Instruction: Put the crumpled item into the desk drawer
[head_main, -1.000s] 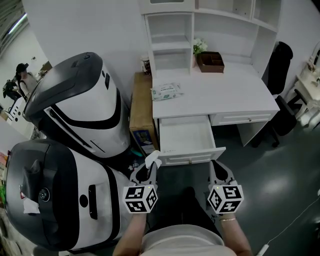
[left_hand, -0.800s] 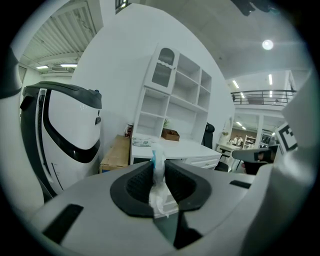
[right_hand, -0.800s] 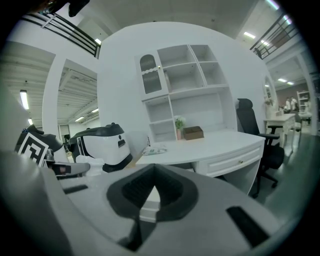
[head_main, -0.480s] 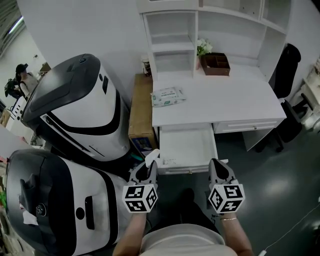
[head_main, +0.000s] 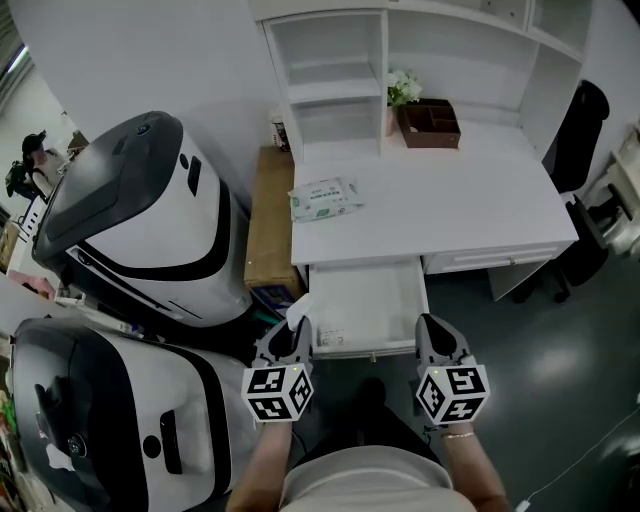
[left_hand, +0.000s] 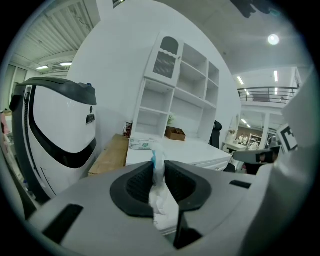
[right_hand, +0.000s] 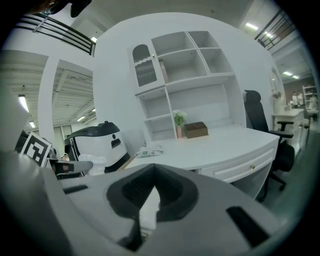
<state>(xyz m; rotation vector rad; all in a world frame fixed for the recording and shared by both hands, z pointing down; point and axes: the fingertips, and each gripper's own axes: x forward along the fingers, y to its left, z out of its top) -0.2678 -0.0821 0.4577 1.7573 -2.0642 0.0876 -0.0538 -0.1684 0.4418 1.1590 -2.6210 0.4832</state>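
Just short of the front edge of the pulled-out white desk drawer (head_main: 368, 300), your left gripper (head_main: 290, 338) is clenched on the crumpled white tissue-like item (head_main: 297, 316), which pokes up from between its dark jaws beside the drawer's front left corner. Your right gripper (head_main: 437, 338) hangs level with it near the drawer's front right corner, jaws pressed together with nothing between them.

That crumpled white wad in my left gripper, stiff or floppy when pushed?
Probably floppy: the wad squashes thin between the jaws and sags below them. Likely light, being small and crumpled; unlikely to roll.
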